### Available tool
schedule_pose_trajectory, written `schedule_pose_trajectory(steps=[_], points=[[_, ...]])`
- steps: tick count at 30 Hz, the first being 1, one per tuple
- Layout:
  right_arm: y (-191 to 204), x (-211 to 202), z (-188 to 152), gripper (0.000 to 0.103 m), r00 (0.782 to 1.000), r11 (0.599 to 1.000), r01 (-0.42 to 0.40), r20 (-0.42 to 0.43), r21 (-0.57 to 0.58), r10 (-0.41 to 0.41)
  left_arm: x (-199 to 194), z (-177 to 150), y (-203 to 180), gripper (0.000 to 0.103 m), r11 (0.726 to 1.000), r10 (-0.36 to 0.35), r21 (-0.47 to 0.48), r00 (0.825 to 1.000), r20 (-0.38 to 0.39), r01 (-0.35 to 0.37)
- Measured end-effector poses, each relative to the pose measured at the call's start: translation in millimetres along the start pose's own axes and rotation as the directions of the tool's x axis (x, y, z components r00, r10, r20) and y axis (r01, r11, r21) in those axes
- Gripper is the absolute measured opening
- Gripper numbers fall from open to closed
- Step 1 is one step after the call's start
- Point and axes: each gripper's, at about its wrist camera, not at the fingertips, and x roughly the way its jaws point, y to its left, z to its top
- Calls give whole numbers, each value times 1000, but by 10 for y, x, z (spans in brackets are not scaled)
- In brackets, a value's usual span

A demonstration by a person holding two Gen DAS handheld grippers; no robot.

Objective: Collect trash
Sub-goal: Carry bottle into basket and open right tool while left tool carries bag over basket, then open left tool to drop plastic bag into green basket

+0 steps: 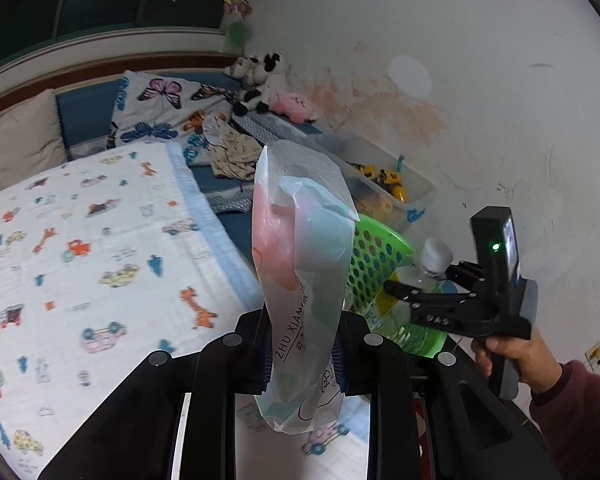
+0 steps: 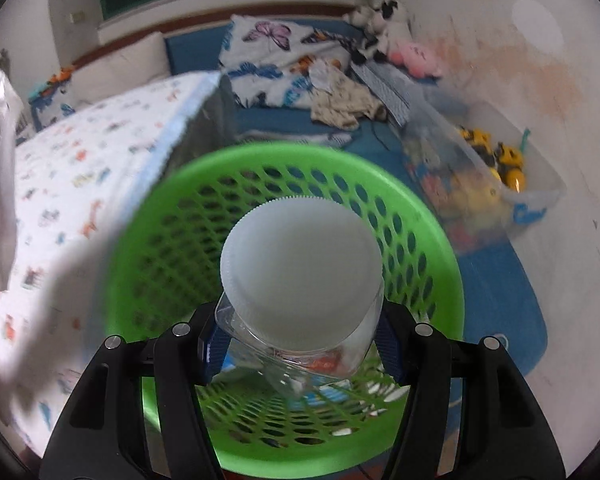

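My left gripper (image 1: 302, 354) is shut on a translucent plastic bag (image 1: 300, 264) with pink and teal print, held upright above the bed's edge. My right gripper (image 2: 300, 350) is shut on a clear plastic bottle (image 2: 300, 268) with a white cap, held over the mouth of the green perforated basket (image 2: 148, 248). In the left wrist view the right gripper (image 1: 424, 294) holds the bottle (image 1: 416, 276) over the basket (image 1: 374, 252), just right of the bag.
A bed with a cartoon-print blanket (image 1: 80, 248) lies to the left. A clear bin of yellow toys (image 2: 496, 172) stands by the stained wall. Butterfly pillow (image 1: 156, 108), crumpled cloth (image 1: 232, 152) and plush toys (image 1: 260, 80) lie behind.
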Motion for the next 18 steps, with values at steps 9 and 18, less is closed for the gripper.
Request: schedule_pose_trajectory(steps=[9, 18], points=[[-101, 167, -157, 62, 998, 998, -32, -44, 47, 34, 413, 20, -242, 23, 999, -2, 47, 998, -66, 5], [-185, -60, -111, 74, 999, 996, -44, 19, 80, 43, 710, 49, -383, 23, 998, -24, 50, 993, -113, 30]])
